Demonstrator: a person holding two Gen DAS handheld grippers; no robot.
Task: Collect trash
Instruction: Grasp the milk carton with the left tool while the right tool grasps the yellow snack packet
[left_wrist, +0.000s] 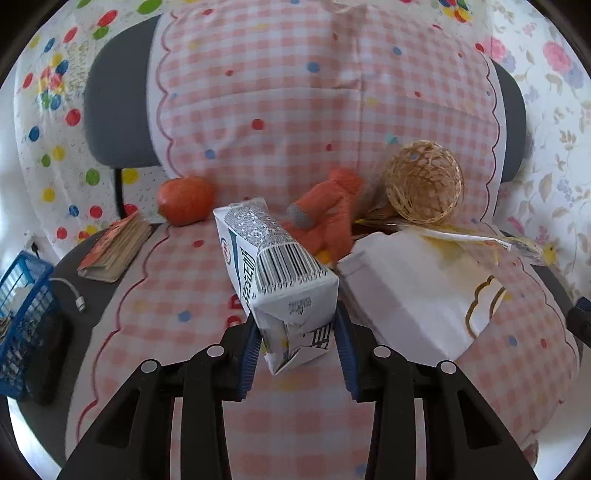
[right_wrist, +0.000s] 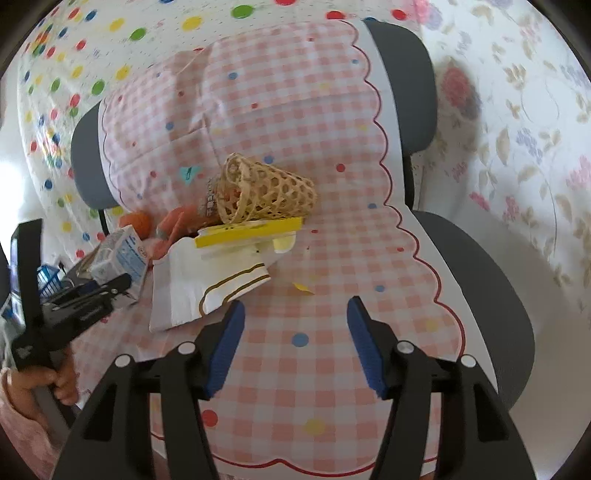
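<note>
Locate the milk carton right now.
In the left wrist view the milk carton sits between the left gripper pads, beside the white paper bag.

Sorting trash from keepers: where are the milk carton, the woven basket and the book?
milk carton (left_wrist: 275, 258), left wrist view, barcode face.
woven basket (right_wrist: 271, 194), right wrist view, its lattice side.
book (left_wrist: 112, 247), left wrist view, page edge.

1. A dark grey chair seat holds everything. A pink and white checked cloth with coloured dots covers most of it.
2. On the cloth lie a white paper bag with a gold line, a round orange fruit, an orange stuffed toy and a woven straw basket tipped on its side.
3. On the bare grey part beside the cloth lie a small thick book and a white cable plug.
</note>
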